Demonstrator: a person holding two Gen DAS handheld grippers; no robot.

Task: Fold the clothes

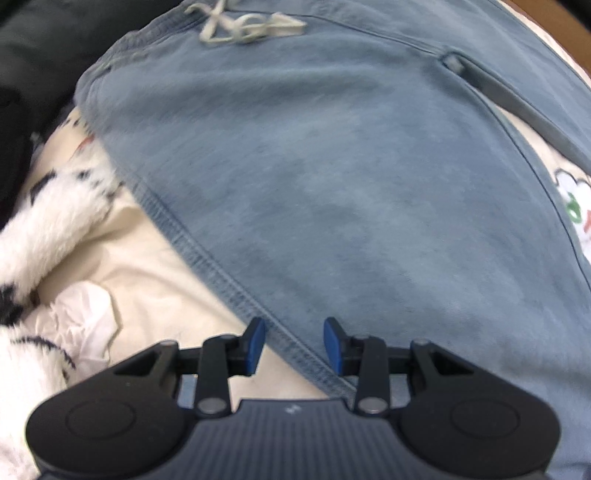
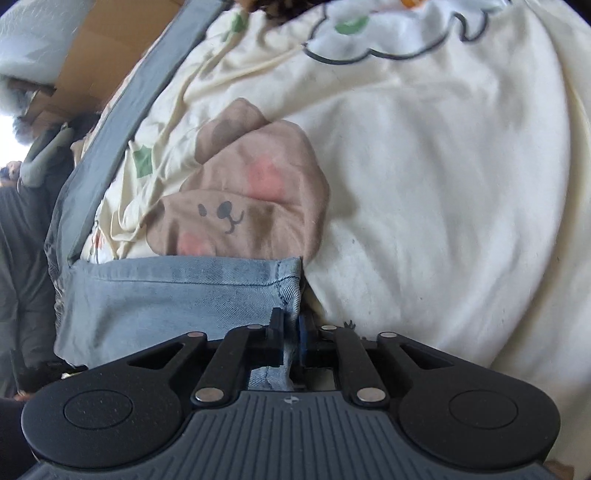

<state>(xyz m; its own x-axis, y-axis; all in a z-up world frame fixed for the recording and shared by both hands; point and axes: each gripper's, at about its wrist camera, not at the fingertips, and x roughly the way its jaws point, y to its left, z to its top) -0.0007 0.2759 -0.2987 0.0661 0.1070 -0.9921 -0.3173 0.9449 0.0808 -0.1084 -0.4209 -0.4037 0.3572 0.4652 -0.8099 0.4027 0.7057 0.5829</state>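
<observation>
A pair of light blue denim shorts (image 1: 332, 166) lies spread on a cream bed sheet (image 1: 155, 258), waistband and pale drawstring (image 1: 243, 26) at the far end. My left gripper (image 1: 294, 345) is open, its blue pads either side of the stitched hem edge (image 1: 229, 280), low over it. In the right wrist view my right gripper (image 2: 291, 332) is shut on the corner of the shorts' hem (image 2: 184, 291), the denim pinched between the fingers.
A white and black fluffy item (image 1: 44, 229) and crumpled white tissue (image 1: 88, 317) lie left of the shorts. The cream sheet has a brown bear print (image 2: 251, 199). A grey strap (image 2: 122, 110) and cardboard (image 2: 107, 48) lie at left. Dark clothing (image 1: 37, 55) sits far left.
</observation>
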